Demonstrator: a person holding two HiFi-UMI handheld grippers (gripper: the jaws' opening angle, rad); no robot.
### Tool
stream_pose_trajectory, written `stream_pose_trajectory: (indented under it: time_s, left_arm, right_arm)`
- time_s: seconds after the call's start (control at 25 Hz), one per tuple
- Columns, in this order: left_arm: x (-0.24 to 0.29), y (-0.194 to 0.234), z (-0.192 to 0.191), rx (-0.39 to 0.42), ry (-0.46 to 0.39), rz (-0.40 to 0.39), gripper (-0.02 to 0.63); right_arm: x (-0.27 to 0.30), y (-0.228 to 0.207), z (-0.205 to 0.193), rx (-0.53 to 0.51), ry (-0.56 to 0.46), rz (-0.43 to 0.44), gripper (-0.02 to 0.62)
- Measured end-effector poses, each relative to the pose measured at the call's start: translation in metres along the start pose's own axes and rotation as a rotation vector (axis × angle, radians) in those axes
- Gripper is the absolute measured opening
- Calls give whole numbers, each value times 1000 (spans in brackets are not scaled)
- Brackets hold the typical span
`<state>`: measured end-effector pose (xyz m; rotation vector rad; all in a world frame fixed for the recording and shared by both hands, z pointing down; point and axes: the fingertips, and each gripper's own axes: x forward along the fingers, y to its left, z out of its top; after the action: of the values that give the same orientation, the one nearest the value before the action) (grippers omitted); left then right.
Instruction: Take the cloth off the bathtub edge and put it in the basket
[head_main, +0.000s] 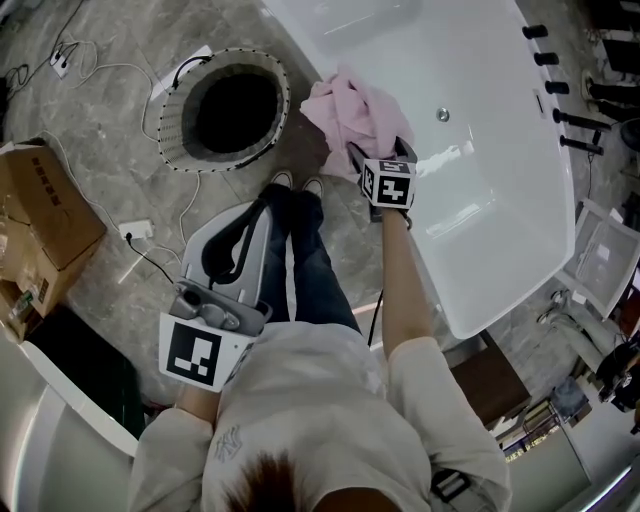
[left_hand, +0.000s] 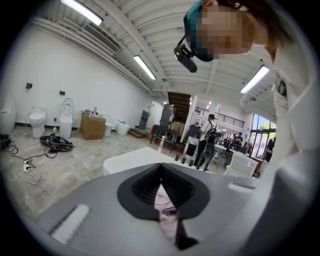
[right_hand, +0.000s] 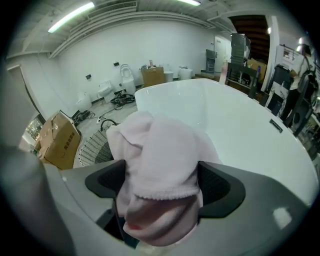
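The pink cloth (head_main: 345, 110) lies bunched on the near rim of the white bathtub (head_main: 480, 200). My right gripper (head_main: 380, 150) is down over it with its jaws wide, so it is open. In the right gripper view the cloth (right_hand: 160, 145) fills the gap between the black pads (right_hand: 220, 187), with the tub (right_hand: 235, 115) behind. The round wire basket (head_main: 170, 120) stands on the floor left of the cloth, and its mesh (right_hand: 95, 147) shows beside the cloth. My left gripper (head_main: 272, 200) hangs low by the person's legs, shut and holding nothing; its pads (left_hand: 150, 187) meet at the tip.
A cardboard box (head_main: 40, 215) sits at the left, with cables and a power strip (head_main: 135, 232) on the stone floor. The person's shoes (head_main: 295, 183) stand between basket and tub. Black taps (head_main: 545, 60) line the tub's far rim. Toilets and more boxes stand further off.
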<state>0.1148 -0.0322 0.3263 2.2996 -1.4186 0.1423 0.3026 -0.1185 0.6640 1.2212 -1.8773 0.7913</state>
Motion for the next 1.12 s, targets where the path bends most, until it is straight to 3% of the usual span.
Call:
stream_pose_trajectory:
  time_s: [0.48, 0.68, 0.88, 1.12]
  left_arm:
    - [-3, 26, -16, -41, 41, 34, 14]
    - [0, 29, -17, -39, 33, 25, 14]
    - [2, 28, -13, -36, 14, 15, 14]
    - [-6, 31, -2, 42, -35, 16, 14]
  right_arm:
    - [21, 2, -12, -14, -27, -18, 415]
    - [16, 4, -10, -42, -9, -20, 315]
    - [5, 4, -3, -20, 5, 4, 172]
    - [-36, 7, 19, 26, -104, 37, 146]
